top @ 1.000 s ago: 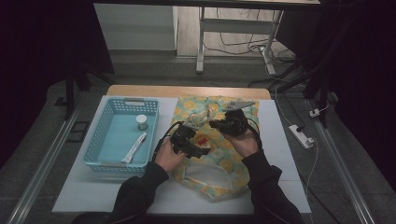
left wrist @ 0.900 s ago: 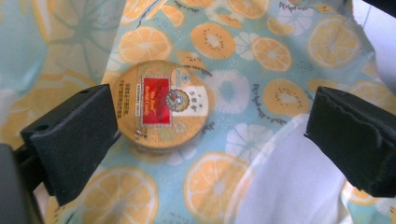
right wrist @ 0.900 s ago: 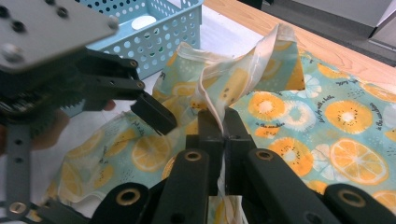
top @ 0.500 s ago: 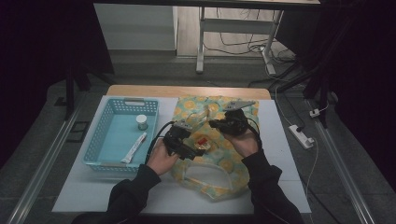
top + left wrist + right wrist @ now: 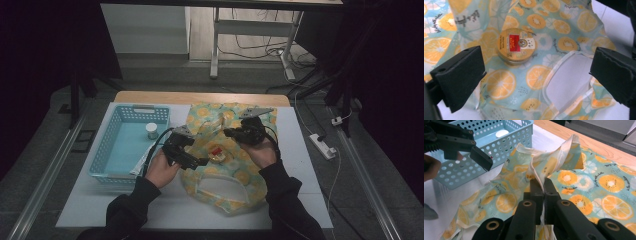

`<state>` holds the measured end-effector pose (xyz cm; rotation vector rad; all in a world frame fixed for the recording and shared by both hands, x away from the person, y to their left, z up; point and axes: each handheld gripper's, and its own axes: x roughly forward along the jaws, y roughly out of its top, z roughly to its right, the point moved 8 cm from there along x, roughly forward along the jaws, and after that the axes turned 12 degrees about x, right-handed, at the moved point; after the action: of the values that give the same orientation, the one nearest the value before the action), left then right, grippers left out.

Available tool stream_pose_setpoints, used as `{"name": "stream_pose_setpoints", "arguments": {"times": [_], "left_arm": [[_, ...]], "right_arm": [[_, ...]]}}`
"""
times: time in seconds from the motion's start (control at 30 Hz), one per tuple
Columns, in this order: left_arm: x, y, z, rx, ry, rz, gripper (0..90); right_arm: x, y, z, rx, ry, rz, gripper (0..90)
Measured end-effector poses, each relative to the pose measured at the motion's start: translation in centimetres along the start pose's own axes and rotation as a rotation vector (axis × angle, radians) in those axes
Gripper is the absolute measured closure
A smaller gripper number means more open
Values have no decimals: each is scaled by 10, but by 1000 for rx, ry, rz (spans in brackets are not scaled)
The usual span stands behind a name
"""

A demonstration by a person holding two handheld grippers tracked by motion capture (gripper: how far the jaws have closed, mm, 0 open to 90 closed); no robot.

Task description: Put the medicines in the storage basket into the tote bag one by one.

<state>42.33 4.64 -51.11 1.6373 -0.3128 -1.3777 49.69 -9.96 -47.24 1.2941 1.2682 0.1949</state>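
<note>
Jaws first: your right gripper (image 5: 541, 187) is clamped tight on a fold of the fruit-print bag (image 5: 599, 182), pinching the pale edge strip and holding it up off the table (image 5: 300, 165). Your left gripper (image 5: 536, 75) stands wide open w/ nothing between the pads, hovering just above the round tin (image 5: 517, 45).

Tin lies lid-up w/ its red label showing, on the bag's fabric near the middle. From these views I can't tell whether it sits on top of the cloth or inside the mouth. In the high view the tin (image 5: 216, 151) is between the two grippers, just beside the left one (image 5: 192, 159).

Step in hand, as I read it: you're holding the bag's mouth up w/ the right while the left deals w/ the tin, either loading or fetching it. Which one, can't tell.

Next move calls for: keep the right pinch steady, bring the left jaws down to straddle the tin's rim, close squarely. The lid is flat and slick, so a skewed grip could let it slide.

Containers: blue basket (image 5: 117, 150) just left of the bag holds a small white-capped jar (image 5: 152, 131) and a pale tube (image 5: 145, 162) at its near edge.
</note>
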Motion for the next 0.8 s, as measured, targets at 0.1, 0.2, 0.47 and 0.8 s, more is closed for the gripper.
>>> {"name": "stream_pose_setpoints", "arguments": {"times": [0.1, 0.2, 0.47, 0.8], "left_arm": [[-6, -3, -3, -15, -1, 10, 0], [-16, -6, -9, -21, 19, 19, 0], [-37, -18, -19, -40, 95, 2, 0], [-64, -35, -33, -85, 135, 13, 0]], "right_arm": [[0, 0, 0, -2, -1, 0, 897], [0, 0, 0, -3, -2, 0, 897], [1, 0, -1, -4, -1, -2, 897], [0, 0, 0, 1, -5, -1, 897]]}}
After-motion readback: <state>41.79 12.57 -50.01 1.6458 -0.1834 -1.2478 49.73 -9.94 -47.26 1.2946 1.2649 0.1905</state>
